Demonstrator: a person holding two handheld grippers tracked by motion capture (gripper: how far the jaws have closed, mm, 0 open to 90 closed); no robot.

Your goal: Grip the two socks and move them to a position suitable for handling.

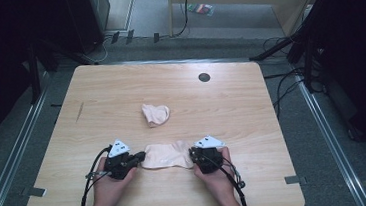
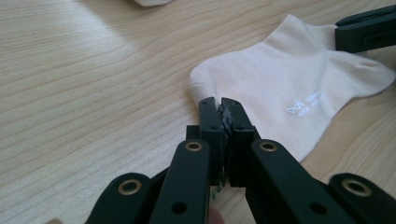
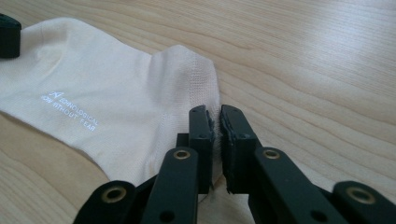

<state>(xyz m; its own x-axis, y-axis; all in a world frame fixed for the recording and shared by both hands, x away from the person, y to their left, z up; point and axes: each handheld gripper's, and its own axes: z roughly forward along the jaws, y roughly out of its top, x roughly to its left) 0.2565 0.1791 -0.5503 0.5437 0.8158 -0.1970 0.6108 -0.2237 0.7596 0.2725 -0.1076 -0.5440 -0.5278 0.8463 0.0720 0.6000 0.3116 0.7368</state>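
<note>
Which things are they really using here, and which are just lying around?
In use:
flat sock
left gripper, shut on one end of it
right gripper, shut on the other end

Lying about:
crumpled sock
colourful packet on the floor

Cream sock (image 1: 166,155), pale wood table (image 1: 119,88), black claws

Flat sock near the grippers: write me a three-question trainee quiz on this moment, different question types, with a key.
1. True or false: the flat sock lies between the left gripper and the right gripper.
2. How do the left gripper's jaws stand? A wide open; B shut on the sock's edge; C shut on the table's edge.
3. Fill in: farther up the table lies a second, ______ sock.

Key: 1 true. 2 B. 3 crumpled.
</note>
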